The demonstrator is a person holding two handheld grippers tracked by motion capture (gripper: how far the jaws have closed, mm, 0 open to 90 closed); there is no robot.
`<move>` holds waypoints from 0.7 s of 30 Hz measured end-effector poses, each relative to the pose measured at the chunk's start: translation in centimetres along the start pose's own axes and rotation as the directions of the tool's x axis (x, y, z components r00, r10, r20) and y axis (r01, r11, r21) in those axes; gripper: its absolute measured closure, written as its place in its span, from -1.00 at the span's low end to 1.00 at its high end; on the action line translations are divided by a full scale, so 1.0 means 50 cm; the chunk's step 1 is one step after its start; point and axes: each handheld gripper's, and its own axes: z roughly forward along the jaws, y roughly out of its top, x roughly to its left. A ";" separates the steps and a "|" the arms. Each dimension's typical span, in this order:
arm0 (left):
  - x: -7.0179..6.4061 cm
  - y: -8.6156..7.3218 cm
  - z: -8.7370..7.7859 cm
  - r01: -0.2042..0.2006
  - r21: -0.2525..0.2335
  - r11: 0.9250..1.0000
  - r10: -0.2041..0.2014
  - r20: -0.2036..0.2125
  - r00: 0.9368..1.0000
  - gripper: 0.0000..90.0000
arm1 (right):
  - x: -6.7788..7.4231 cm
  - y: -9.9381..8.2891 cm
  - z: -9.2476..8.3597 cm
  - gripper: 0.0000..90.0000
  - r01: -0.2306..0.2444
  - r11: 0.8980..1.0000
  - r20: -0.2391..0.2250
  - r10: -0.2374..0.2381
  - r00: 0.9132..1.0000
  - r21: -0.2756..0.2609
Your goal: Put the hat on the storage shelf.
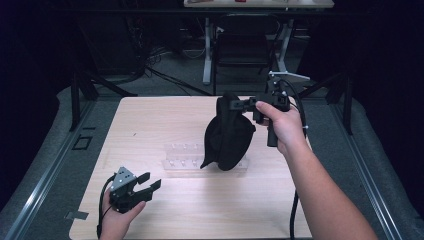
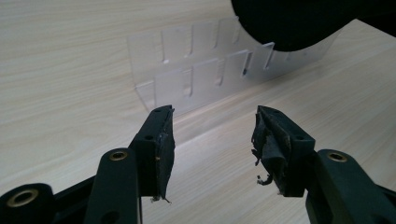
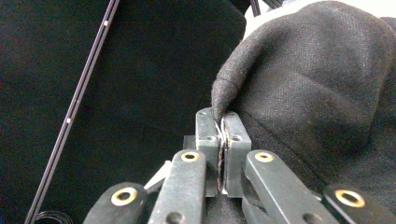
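A black cloth cap hangs above the middle of the wooden table, its lower edge down by a clear plastic rack. My right gripper is shut on the cap's top edge; in the right gripper view the jaws pinch a fold of the dark fabric. My left gripper is held at the table's front left, open, with nothing between its fingers. In the left gripper view its jaws point at the clear rack, with the cap over the rack's right end.
A dark chair and a white desk's legs stand beyond the table's far edge. Metal rails run along the floor on both sides. A cable trails from my right gripper down by the forearm.
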 end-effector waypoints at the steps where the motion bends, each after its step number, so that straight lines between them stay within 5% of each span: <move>1: -0.004 0.004 0.002 -0.013 0.000 1.000 0.013 0.005 1.000 0.06 | -0.001 0.001 0.001 0.96 0.002 1.000 0.000 -0.002 1.000 0.002; 12: -0.037 0.052 0.028 -0.025 -0.038 0.999 0.027 0.050 0.998 0.06 | 0.005 0.000 0.014 0.96 -0.001 1.000 -0.011 0.000 1.000 -0.004; 21: -0.093 0.085 0.060 -0.119 -0.039 0.992 0.123 0.096 0.988 0.09 | 0.011 -0.007 0.023 0.96 0.005 1.000 -0.032 -0.005 0.999 -0.001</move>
